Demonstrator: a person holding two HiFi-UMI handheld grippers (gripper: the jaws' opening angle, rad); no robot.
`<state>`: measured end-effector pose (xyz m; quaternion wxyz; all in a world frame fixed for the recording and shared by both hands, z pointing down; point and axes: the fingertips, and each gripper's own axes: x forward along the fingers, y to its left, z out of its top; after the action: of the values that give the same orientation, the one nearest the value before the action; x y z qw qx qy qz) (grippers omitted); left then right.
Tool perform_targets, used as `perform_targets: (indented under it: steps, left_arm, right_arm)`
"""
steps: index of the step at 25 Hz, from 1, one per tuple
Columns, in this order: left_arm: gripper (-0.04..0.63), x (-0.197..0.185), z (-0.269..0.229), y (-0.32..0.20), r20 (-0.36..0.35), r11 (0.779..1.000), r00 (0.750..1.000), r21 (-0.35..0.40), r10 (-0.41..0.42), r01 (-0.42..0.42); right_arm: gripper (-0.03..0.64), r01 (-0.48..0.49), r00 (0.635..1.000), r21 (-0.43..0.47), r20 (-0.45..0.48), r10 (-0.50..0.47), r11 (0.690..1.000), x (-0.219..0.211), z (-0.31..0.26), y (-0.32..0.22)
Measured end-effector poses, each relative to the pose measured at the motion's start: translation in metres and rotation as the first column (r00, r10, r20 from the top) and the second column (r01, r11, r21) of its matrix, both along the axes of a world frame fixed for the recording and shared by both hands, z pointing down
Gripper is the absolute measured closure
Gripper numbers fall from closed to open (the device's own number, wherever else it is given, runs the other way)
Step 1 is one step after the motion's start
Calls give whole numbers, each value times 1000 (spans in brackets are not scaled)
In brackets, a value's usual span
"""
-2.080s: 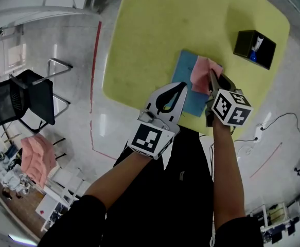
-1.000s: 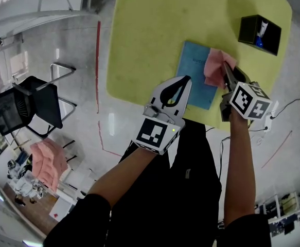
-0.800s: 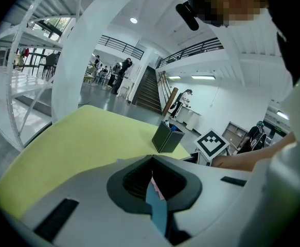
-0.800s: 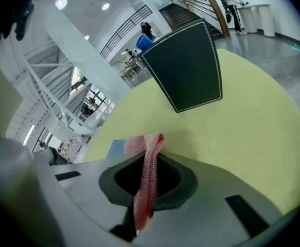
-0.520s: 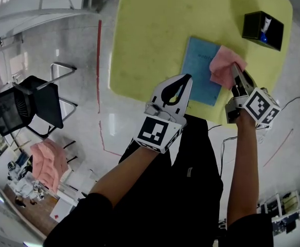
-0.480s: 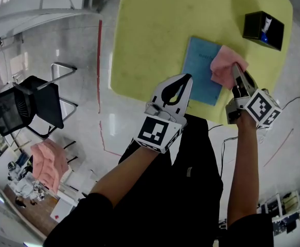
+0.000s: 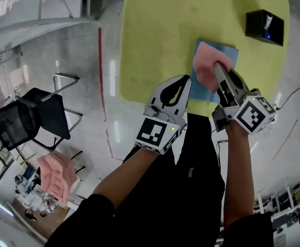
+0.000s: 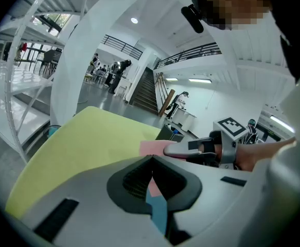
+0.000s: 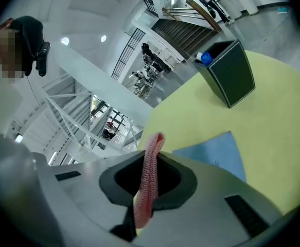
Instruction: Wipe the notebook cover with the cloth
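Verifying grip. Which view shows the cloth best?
Right gripper view: the cloth sits edge-on, pinched in the jaws of the right gripper. Head view shows it as a pink patch over the notebook, with the jaw contact hidden. Left gripper view catches only a pink strip beyond its own jaws.

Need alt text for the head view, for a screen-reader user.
Seen from above, the right gripper holds a pink cloth, clamped in its jaws, against a light blue notebook lying on a rounded yellow-green table. The left gripper, shut and empty, is beside it over the table's near edge. A black open box stands near the far right corner.
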<state>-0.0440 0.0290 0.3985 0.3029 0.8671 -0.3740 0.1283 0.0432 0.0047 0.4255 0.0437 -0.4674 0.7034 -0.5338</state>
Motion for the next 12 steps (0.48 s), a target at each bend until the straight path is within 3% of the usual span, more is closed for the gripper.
perform_targets:
  steps: [5,12]
  left_arm:
    - [580,-25,1,-6,-8,999,999,-7,50,-50]
    - [580,-49,15,-23,-31,995,995,-24,93,-94]
  right_arm:
    - [575,45,998,-87,-45,-49,995,-34,24,6]
    - [575,49,990,-200,-121,-75,979,-48,73,15]
